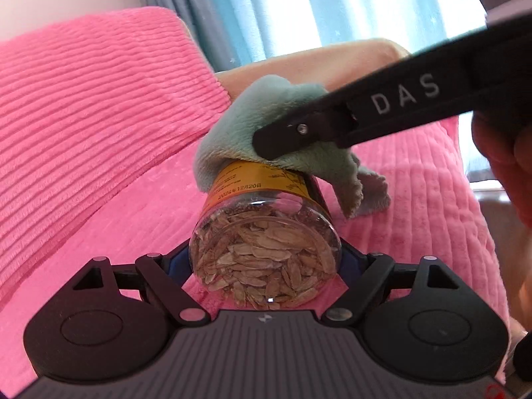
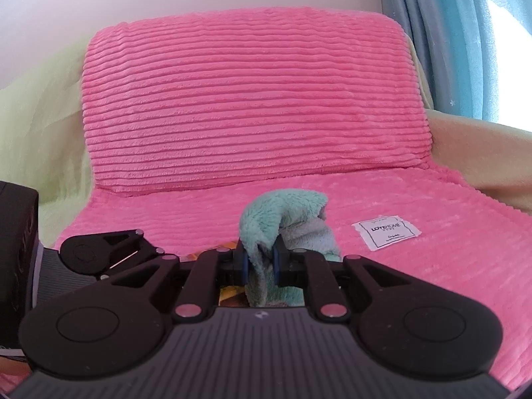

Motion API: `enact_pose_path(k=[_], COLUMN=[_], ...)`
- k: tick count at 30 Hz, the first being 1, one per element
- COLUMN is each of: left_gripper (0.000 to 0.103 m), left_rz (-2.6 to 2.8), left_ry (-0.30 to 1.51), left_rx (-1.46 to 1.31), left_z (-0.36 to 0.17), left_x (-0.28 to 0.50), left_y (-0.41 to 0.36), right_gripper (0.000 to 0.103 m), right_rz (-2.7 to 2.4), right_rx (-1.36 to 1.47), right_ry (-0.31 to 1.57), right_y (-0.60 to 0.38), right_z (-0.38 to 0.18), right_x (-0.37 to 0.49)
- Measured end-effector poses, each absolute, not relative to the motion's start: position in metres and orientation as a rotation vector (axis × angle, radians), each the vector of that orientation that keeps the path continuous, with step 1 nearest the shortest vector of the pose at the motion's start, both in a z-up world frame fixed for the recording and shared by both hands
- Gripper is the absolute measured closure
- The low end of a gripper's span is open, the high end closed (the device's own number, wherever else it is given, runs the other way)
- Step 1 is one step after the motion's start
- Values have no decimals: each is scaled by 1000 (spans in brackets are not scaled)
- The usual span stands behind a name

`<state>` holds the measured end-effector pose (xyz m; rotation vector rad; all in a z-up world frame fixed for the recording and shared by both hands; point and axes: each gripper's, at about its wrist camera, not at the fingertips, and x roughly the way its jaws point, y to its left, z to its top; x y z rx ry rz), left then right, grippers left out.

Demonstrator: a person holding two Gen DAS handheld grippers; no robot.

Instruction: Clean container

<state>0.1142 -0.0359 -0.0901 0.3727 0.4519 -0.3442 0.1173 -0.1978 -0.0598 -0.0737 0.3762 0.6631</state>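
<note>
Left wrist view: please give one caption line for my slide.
Left gripper holds a jar while right gripper wipes it with a cloth.

Jar (image 1: 266, 229) top hidden under cloth (image 1: 239, 126)

The jar (image 1: 266, 242) is clear glossy plastic with a smooth orange paper-looking label. The teal cloth (image 1: 252, 123) is fluffy microfiber, kinda matted. Both tools, left tool (image 1: 266, 266) and right tool (image 2: 260, 261), are matt black plastic with shiny metal pins. The pink cover (image 2: 246, 106) is ribbed plush.
</note>
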Motion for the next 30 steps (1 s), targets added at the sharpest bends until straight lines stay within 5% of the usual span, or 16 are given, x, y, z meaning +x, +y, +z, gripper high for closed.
enact_pose_path(k=[24,30], left_gripper=[18,16], left_rz=[-383,-438], left_ry=[442,501], left_rx=[379,99], left_z=[-90,-82], left_x=[100,112], left_y=[-37,-12], right_gripper=[92,93], right_rz=[686,681], right_rx=[-76,-70], right_ry=[367,367], right_y=[-191,-193], right_z=[-57,-59], right_x=[129,127])
